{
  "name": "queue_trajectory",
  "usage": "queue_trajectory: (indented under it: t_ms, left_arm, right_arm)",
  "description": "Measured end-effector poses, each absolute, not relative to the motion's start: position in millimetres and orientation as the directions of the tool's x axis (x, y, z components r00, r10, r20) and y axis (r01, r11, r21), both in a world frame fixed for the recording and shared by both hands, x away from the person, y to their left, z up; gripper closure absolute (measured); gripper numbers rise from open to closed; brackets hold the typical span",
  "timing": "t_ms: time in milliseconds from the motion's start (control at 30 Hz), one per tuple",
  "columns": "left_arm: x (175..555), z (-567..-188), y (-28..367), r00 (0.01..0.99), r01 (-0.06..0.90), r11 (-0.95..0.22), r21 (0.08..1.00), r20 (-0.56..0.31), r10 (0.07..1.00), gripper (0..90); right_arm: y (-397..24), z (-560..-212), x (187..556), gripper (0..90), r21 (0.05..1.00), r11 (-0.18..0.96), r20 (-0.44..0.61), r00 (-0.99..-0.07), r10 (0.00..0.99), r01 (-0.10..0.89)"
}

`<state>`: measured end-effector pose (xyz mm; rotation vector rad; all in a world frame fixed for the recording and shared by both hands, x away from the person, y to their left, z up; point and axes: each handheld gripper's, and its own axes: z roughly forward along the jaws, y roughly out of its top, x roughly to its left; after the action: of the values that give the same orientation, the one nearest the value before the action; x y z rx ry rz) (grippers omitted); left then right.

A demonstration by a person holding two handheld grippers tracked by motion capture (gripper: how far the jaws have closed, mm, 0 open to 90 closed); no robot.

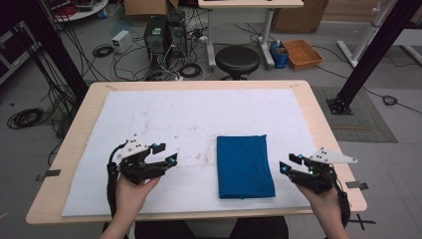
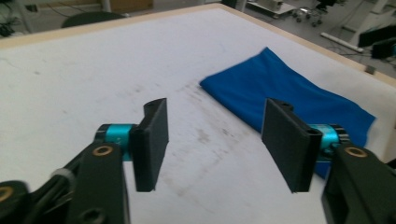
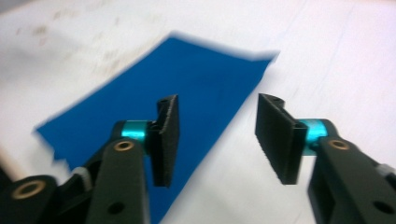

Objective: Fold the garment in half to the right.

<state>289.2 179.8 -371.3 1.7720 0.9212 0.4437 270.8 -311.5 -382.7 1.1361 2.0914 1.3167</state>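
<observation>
Overhead plus two close, perhaps angled, views

In the right gripper view the blue cloth (image 3: pixel 187 88) is blurred, so its edges look soft. In the left gripper view the right hand-held gripper jaw hides the near corner of the cloth (image 2: pixel 280 88). In the high view the person's forearms are cut off by the bottom edge.
</observation>
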Motion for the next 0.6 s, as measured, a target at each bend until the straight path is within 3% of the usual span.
queue_trajectory:
  t_ms: [167, 400, 600]
  left_arm:
    - [309.2, -365.7, 189.3, 0.612, 0.356, -0.14, 0.924, -0.117, 0.783, 33.1]
    - [318.1, -363.3, 195.3, 0.62, 0.275, -0.164, 0.947, -0.045, 0.783, 32.1]
    - [314.4, -370.8, 203.8, 0.648, 0.236, -0.168, 0.957, -0.026, 0.761, 32.1]
  right_arm:
    - [-311.4, -359.7, 295.2, 40.4, 0.922, 0.203, 0.018, -0.561, 0.828, 0.33]
    - [-311.6, -357.6, 330.6, 35.5, 0.906, 0.193, 0.078, -0.596, 0.799, 0.377]
    - [-314.3, -368.8, 336.3, 35.2, 0.894, 0.191, 0.099, -0.596, 0.797, 0.405]
